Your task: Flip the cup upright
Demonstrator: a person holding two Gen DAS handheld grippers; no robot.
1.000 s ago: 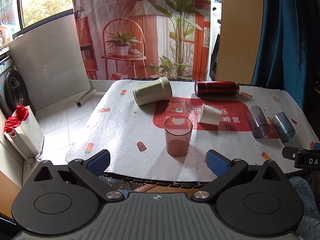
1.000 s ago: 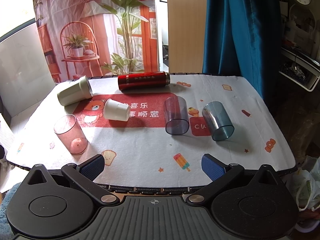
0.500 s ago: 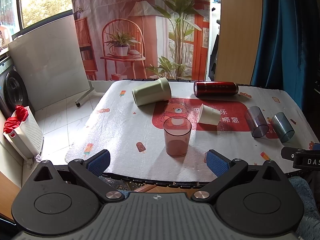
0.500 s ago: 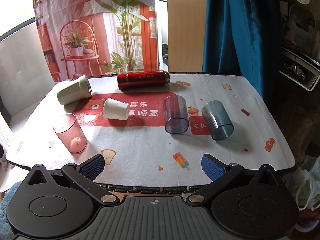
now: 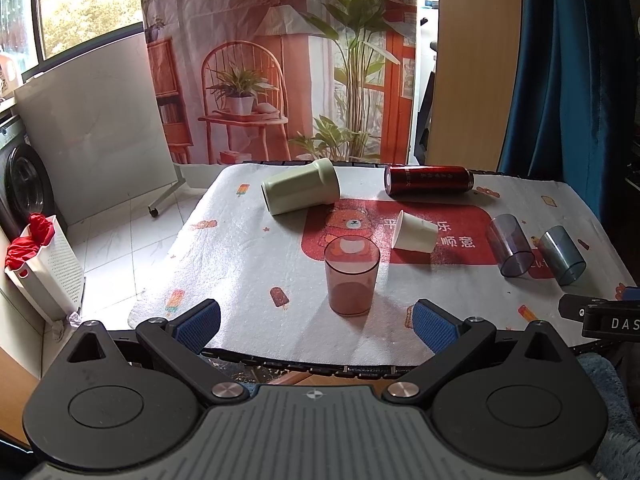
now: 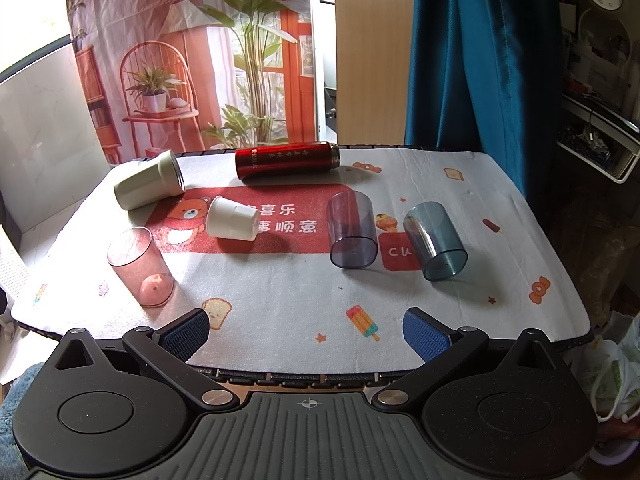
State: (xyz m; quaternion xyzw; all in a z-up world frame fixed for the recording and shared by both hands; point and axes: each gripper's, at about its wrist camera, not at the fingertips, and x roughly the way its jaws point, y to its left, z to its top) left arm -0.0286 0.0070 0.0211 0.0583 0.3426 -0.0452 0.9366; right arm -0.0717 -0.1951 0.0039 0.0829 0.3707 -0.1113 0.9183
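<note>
A: Left wrist view?
B: Left gripper [image 5: 316, 316] spread wide, empty; pink cup [image 5: 351, 275] stands upright just ahead. A laundry basket [image 5: 44, 264] shows only here.

A: Right wrist view?
B: Right gripper [image 6: 306, 330] released too; purple cup [image 6: 353, 230] and blue cup [image 6: 435, 241] lie sideways; a plastic bag [image 6: 612, 376] appears.

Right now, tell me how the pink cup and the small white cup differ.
The pink cup stands upright with its mouth up; the small white cup lies on its side. The pink cup is see-through and taller; the white cup is opaque and shorter. Both rest on the printed mat, untouched by either gripper.
</note>
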